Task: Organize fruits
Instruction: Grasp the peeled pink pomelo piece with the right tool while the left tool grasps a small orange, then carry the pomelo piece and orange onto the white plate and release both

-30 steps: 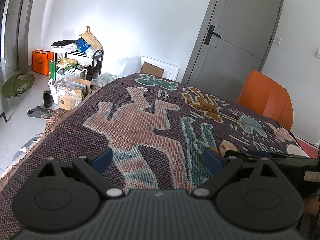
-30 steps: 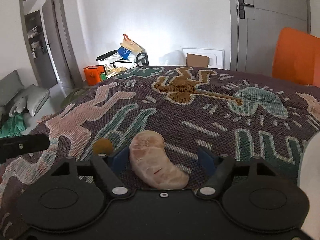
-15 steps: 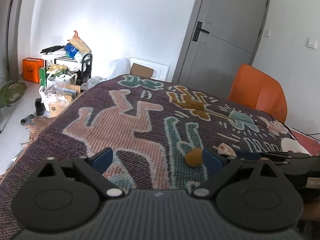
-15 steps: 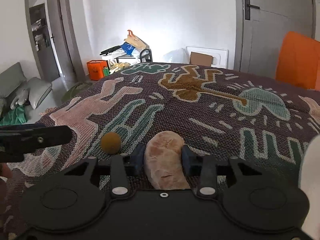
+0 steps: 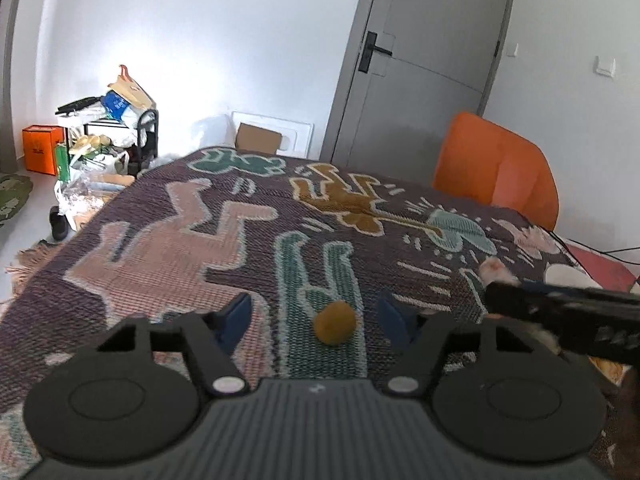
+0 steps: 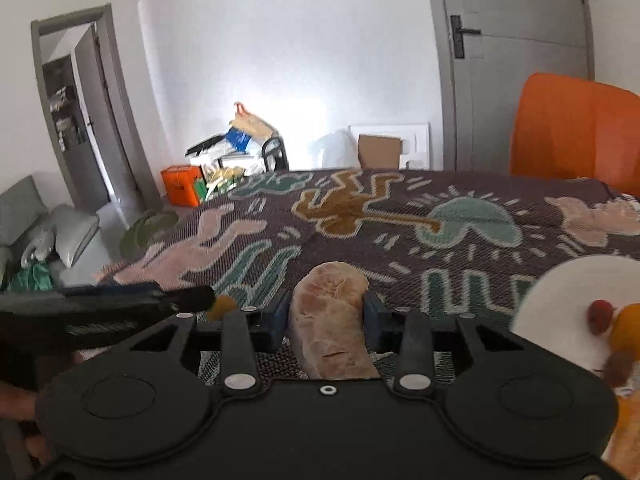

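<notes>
- Right gripper [image 6: 326, 316] clamped on pale segment [image 6: 330, 320], lifted off blanket [image 6: 460, 248]; plate [image 6: 560, 308] just right.
- Left gripper [image 5: 316, 316] closing around brown ball [image 5: 334, 322], pads not touching.
- Next: likely carry segment to plate, finish ball grasp.

Light: bright daylight, soft shadows | Glare: white wall [image 5: 192, 60] blew out above the cluttered cart [image 6: 236, 148] | Distortion: fisheye bent the grey door [image 5: 432, 60], corners vignetted | Blur: the other gripper's fingers smeared at frame sides, white plate [image 6: 560, 304] soft
</notes>
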